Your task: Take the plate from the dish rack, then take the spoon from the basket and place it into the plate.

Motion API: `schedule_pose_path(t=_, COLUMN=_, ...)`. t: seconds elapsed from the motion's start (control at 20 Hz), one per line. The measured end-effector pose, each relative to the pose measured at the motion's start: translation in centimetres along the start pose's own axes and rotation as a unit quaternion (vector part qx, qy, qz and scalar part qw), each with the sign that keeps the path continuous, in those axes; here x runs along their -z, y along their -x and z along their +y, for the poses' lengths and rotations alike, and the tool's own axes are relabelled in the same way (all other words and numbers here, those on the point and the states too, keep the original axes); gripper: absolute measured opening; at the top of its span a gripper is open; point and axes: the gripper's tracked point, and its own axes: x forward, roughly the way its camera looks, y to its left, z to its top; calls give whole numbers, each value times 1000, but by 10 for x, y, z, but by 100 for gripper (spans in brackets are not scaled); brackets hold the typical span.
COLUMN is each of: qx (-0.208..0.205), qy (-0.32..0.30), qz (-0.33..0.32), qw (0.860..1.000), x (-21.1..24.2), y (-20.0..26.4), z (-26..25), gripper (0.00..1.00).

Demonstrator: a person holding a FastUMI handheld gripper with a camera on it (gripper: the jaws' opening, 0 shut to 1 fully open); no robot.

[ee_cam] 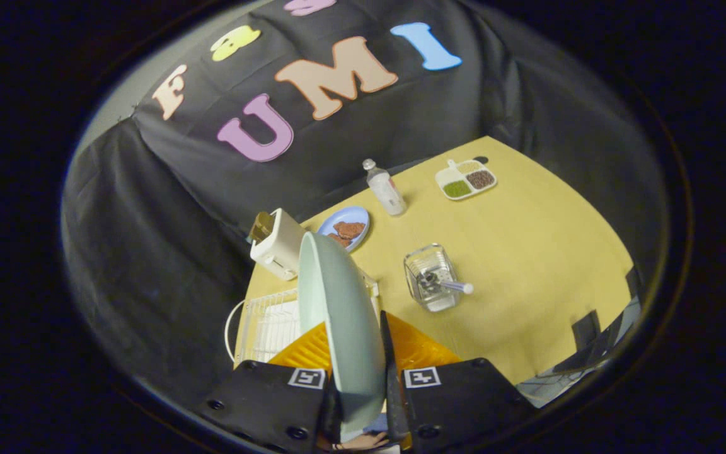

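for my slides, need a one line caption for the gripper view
Claw shut on the pale plate, held on edge above the dish rack.

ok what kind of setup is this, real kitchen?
Likely a staged booth, not a real kitchen: black cloth walls off a lone table set with a toaster, dish rack and basket. The tongs grip a plate edge-on above the rack.
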Motion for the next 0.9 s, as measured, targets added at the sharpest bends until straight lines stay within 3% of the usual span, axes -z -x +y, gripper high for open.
schedule_pose_path(t=0.2, qx=-4, qy=-66, qz=0, qw=998, x=38, y=5, z=-76, gripper=31)
schedule_pose_path(t=0.4, qx=0, qy=-119, qz=29, qw=993, x=85, y=-22, z=-136, gripper=31)
schedule_pose_path(t=0.9, qx=-22, qy=-155, qz=43, qw=987, x=112, y=-93, z=-177, gripper=31)
